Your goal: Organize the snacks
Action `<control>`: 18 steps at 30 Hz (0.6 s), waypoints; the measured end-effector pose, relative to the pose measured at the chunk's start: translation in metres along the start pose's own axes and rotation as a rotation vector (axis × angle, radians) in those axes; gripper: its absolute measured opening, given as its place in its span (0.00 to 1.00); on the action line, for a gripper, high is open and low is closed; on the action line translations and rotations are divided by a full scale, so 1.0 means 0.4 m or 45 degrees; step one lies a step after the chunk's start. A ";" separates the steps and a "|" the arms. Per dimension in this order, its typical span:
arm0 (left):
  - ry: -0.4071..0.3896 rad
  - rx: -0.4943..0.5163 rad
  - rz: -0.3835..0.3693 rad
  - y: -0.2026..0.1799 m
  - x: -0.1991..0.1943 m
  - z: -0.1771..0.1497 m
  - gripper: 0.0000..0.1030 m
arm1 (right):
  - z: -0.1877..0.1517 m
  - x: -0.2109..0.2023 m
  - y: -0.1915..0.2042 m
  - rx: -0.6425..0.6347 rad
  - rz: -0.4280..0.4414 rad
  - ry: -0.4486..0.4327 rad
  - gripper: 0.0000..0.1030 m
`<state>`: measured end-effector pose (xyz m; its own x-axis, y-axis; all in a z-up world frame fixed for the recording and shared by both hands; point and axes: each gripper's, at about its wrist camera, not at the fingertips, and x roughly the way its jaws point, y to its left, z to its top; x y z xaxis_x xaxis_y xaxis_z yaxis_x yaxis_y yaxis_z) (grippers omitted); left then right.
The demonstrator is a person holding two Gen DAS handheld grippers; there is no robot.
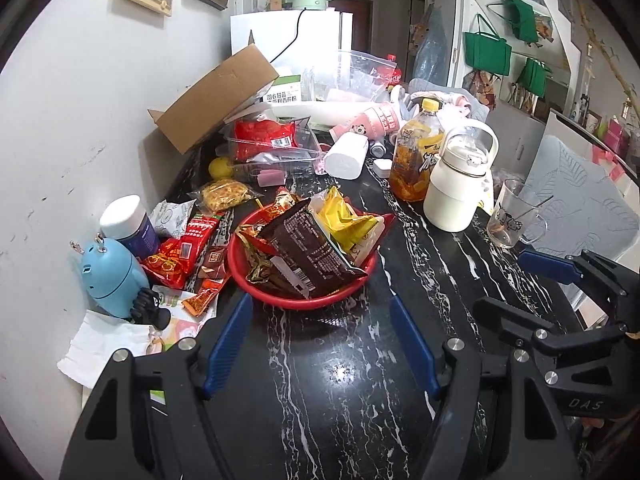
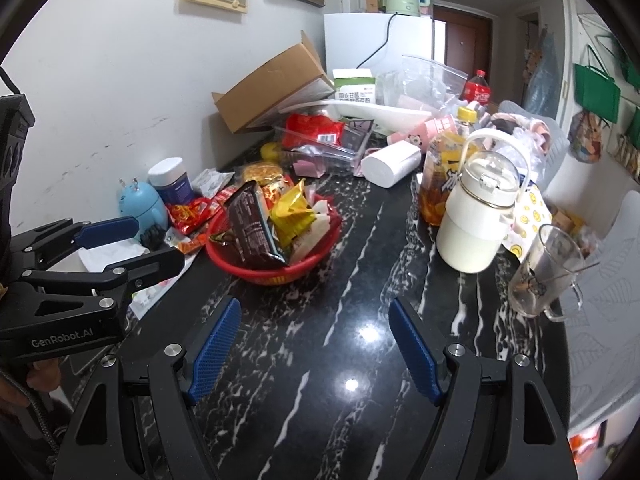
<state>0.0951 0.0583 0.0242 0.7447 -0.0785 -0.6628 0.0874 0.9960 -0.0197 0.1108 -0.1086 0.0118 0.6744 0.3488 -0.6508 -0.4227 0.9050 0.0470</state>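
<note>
Centrally on the black marble table point(image 1: 352, 400) sits a red basket point(image 1: 296, 300), heaped with snack packets: a dark brown one point(image 1: 312, 248) lies tilted across the top, a yellow one point(image 1: 344, 216) behind it, shiny red-gold wrappers point(image 1: 256, 244) at the left rim. More red packets point(image 1: 184, 248) lie loose on the table just left of the basket, touching its side; a clear bag of yellowish crackers point(image 1: 224, 194) lies behind them. Further back, a clear plastic bin point(image 1: 276, 152) holds a red pouch. A tipped cardboard box point(image 1: 216, 100) leans over it. Right of the basket stand a cream flask point(image 1: 456, 188), a bottle of orange drink point(image 1: 416, 152) and an empty glass mug point(image 1: 512, 216).

Left claw point(image 1: 322, 346): spread, nothing between the pads, near the basket's front rim. Right claw point(image 2: 314, 346): spread, empty, above bare table.
</note>
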 end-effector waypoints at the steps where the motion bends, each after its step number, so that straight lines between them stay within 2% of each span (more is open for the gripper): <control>1: 0.000 0.001 -0.002 0.000 -0.001 0.000 0.69 | -0.001 0.000 0.000 0.003 -0.002 0.001 0.75; 18: -0.004 0.009 -0.011 0.000 -0.012 0.000 0.69 | -0.001 -0.011 0.001 0.014 -0.011 -0.004 0.75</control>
<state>0.0916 0.0585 0.0276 0.7460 -0.0875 -0.6602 0.0985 0.9949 -0.0205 0.1074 -0.1100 0.0144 0.6800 0.3420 -0.6486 -0.4101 0.9107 0.0502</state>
